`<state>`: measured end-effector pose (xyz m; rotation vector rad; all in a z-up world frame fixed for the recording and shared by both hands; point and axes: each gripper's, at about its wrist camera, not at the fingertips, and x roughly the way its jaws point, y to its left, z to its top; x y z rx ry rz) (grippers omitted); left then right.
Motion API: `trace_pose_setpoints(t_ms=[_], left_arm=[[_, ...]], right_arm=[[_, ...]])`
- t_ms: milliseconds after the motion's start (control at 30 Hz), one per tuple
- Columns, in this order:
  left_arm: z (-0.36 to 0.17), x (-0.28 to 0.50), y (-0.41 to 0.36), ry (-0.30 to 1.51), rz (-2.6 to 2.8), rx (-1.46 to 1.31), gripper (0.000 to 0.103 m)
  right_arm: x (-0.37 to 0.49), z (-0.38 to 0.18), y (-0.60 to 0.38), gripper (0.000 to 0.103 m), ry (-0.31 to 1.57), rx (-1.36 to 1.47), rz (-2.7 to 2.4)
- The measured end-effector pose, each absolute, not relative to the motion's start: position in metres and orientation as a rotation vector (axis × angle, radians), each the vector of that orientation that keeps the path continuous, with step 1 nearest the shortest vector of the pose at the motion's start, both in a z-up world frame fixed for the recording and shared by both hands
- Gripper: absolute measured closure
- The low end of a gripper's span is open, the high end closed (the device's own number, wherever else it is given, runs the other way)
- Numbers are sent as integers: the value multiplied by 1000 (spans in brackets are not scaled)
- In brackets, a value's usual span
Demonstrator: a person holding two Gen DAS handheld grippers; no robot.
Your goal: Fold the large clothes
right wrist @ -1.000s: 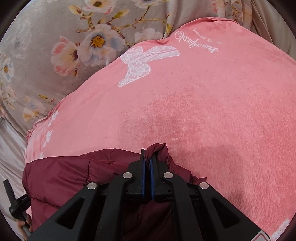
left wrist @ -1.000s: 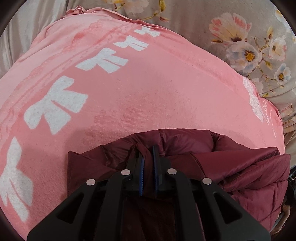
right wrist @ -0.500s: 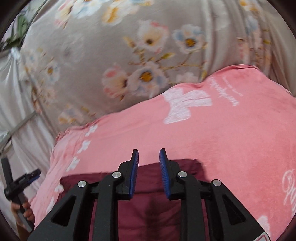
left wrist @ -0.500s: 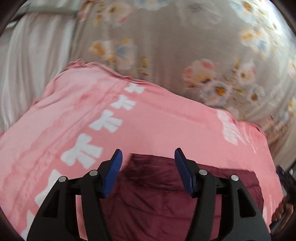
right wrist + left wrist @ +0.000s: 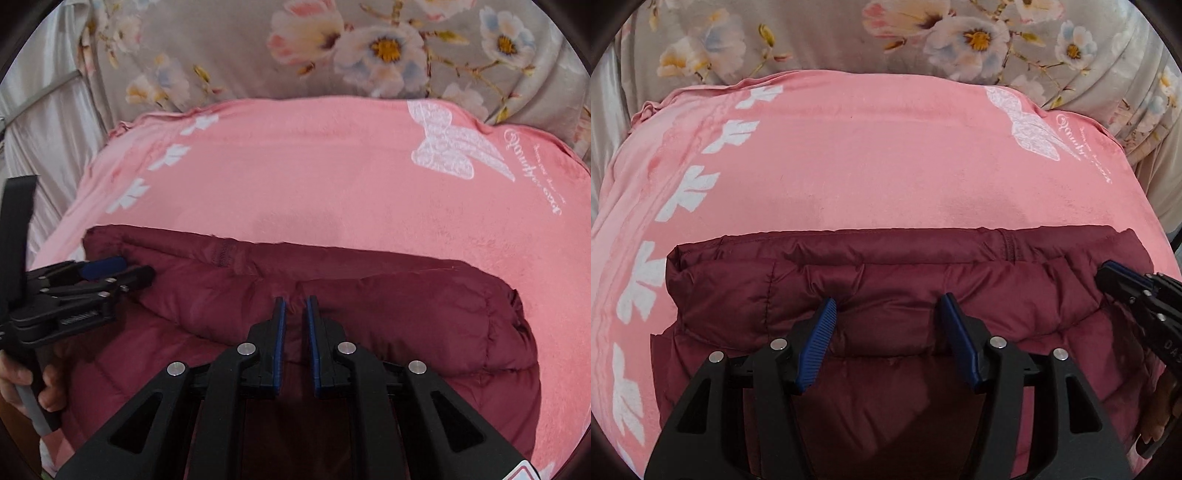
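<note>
A dark red puffer jacket [image 5: 923, 280] lies folded on the pink blanket [image 5: 868, 166], its folded edge running left to right. My left gripper [image 5: 888, 299] hovers over the jacket's left half, open, with nothing between its blue pads. My right gripper [image 5: 295, 298] hovers over the jacket [image 5: 406, 314] nearer its right end. Its jaws are closing, a narrow gap remains and no cloth is pinched. Each wrist view shows the other gripper: the right one [image 5: 1108, 271] at the right edge, the left one [image 5: 136, 268] at the left with a hand [image 5: 22, 380] on its handle.
The pink blanket [image 5: 314, 184] carries white bow prints and lettering, with bare blanket beyond the jacket. Behind it lies a grey floral sheet [image 5: 831, 37]. Pale shiny fabric [image 5: 48, 122] hangs at the far left.
Both grippers let go of the jacket's edge, opened and drew back and up. The jacket now lies folded flat. The right jaws have since narrowed again.
</note>
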<state>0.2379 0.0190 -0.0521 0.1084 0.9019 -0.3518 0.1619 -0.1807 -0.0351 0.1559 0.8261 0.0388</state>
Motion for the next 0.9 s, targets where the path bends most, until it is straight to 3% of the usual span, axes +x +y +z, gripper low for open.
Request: trace_pose_setpoints(t_ms=[400, 900], left_arm=[[-69, 271, 29, 882, -332, 59, 44], [-79, 268, 23, 814, -288, 78, 42]], right_arm=[[196, -62, -203, 103, 860, 256, 55], [191, -61, -198, 102, 827, 239, 13]])
